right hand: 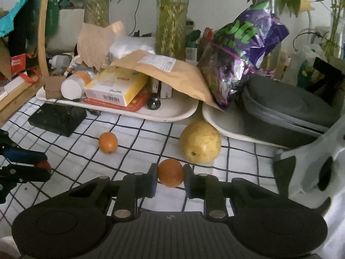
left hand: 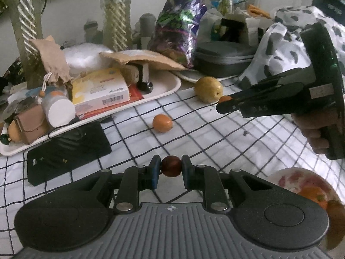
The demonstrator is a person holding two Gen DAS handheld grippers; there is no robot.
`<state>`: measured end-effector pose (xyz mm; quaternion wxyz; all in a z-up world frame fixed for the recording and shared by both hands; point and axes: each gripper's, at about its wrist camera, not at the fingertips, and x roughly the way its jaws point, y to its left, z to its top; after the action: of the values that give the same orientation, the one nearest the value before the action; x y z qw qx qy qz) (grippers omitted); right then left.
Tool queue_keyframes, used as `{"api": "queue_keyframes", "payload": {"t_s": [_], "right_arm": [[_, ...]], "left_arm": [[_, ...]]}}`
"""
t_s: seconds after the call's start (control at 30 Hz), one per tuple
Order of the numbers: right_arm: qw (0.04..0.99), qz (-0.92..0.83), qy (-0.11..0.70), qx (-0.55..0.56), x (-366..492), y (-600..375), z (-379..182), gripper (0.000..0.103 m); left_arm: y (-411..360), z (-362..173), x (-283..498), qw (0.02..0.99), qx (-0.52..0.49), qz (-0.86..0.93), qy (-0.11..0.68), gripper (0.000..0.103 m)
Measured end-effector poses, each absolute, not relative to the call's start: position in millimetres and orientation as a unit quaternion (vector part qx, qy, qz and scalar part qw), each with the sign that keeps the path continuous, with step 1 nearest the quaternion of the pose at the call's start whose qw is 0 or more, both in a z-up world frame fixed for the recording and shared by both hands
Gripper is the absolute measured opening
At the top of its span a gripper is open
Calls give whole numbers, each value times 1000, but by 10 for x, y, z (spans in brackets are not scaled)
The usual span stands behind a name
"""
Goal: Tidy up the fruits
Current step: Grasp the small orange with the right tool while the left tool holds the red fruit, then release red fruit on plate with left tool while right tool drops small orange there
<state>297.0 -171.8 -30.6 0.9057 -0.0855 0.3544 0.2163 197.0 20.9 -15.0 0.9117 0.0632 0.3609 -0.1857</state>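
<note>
My left gripper [left hand: 171, 169] pinches a dark red fruit [left hand: 171, 165]; my right gripper [right hand: 170, 178] clamps a small orange [right hand: 170, 176], both above the checked tablecloth [right hand: 140, 136]. Farther out on the cloth: another orange [right hand: 108, 142], then a yellow pear [right hand: 200, 142] by the white tray [right hand: 172, 112]

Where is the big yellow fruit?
The big yellow fruit lies on the checked cloth, just before the white trays, right of the loose orange.
</note>
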Motion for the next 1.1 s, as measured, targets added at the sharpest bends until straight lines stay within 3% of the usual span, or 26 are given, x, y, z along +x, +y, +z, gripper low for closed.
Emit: {"api": "queue_keyframes", "payload": {"t_s": [1.1], "right_arm": [[901,230,362,-61,1729,-2294,114,26]], "left_arm": [[-543,-56,1373,880,79,-292,367,21]]}}
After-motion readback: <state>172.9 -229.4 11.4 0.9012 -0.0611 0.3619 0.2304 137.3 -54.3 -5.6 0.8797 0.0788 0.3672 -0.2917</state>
